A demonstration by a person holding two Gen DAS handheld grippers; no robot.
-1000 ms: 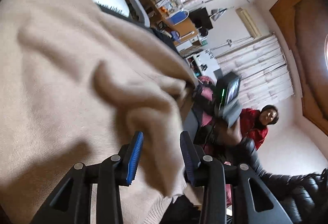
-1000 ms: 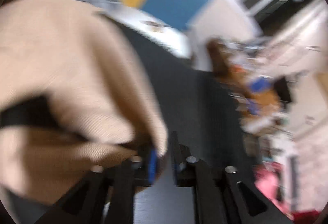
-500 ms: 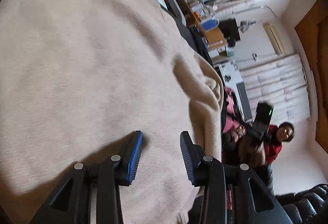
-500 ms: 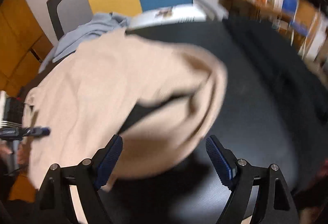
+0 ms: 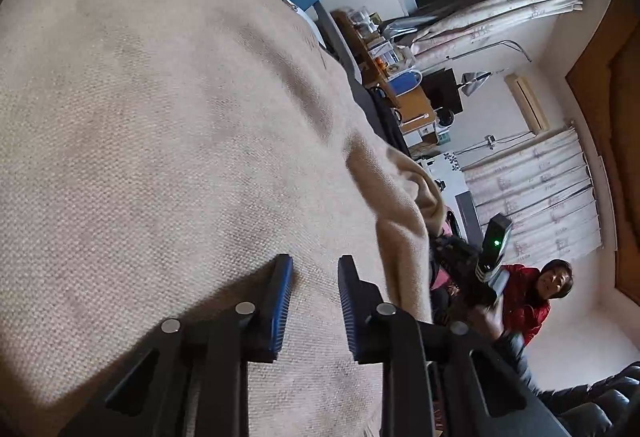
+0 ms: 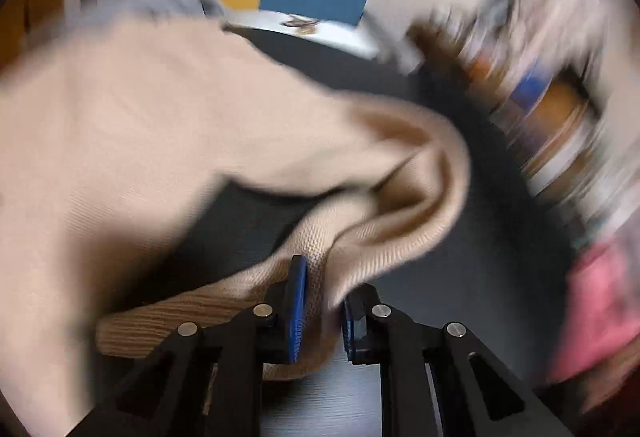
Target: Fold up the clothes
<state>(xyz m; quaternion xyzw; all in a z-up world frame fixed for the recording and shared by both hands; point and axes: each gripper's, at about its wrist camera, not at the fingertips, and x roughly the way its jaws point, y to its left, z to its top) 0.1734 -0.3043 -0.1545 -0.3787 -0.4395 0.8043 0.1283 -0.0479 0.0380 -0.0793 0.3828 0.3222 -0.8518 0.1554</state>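
Motion blur smears the shelves (image 6: 560,109) and the pink shape (image 6: 600,301) right of the jaws; the beige knitted sweater (image 6: 140,125) runs off the frame's left edge.

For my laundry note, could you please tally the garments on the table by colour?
Beige: 1, the sweater
Grey-blue: 1, the garment behind it at the far edge
Total: 2
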